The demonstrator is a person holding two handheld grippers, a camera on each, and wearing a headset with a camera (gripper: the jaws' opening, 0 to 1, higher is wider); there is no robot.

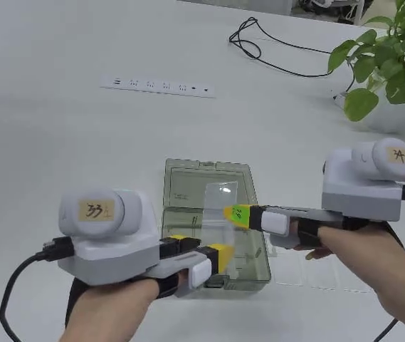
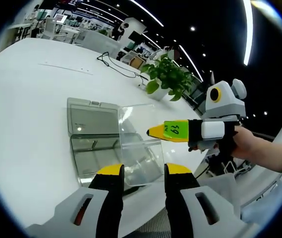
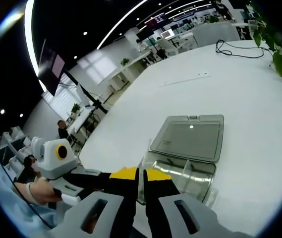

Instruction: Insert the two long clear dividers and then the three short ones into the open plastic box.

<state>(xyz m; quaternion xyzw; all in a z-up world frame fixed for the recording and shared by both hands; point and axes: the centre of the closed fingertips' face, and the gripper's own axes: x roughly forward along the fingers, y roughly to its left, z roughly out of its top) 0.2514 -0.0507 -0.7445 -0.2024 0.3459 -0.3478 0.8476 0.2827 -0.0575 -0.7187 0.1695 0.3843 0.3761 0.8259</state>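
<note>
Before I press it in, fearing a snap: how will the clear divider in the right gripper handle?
Probably stiff: the clear divider stands flat though the right gripper pinches one edge. Likely light and slippery, being thin and glossy. Forced, it might crack.

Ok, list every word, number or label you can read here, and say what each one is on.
"33", then a mark too blurred to read: tan sticker on the left tool.
Handwriting too blurred to read: pale sticker on the right tool.
"59", probably: green sticker on the right tool's tip.
Markings too small to read: power strip.
</note>
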